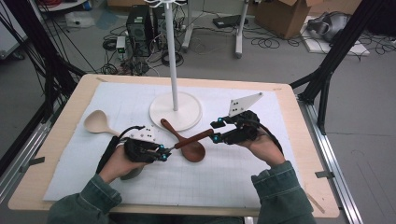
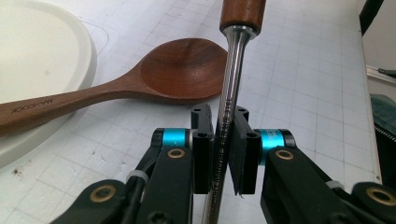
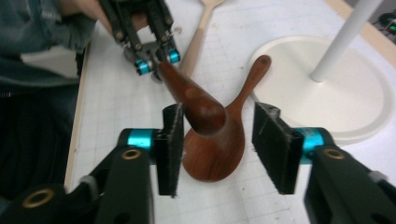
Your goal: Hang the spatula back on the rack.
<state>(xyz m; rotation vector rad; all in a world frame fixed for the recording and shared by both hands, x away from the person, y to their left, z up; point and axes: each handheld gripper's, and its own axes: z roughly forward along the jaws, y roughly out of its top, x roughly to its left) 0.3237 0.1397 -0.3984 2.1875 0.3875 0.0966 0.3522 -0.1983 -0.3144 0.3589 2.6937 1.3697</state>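
One utensil [image 1: 194, 138] spans grippers: left gripper [image 1: 166, 154] clamps steel shank; right gripper [image 1: 215, 131] parted around wooden handle.

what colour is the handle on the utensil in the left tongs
Dark reddish-brown wood handle on a silver metal shaft; clearest in the right gripper view.

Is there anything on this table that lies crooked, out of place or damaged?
One thing stands out: the dark wooden spoon lies with its handle end resting up on the white stand base, so it sits tilted. The utensil with the metal shaft is clamped by the left gripper above that spoon's bowl. No damage or spill is visible.
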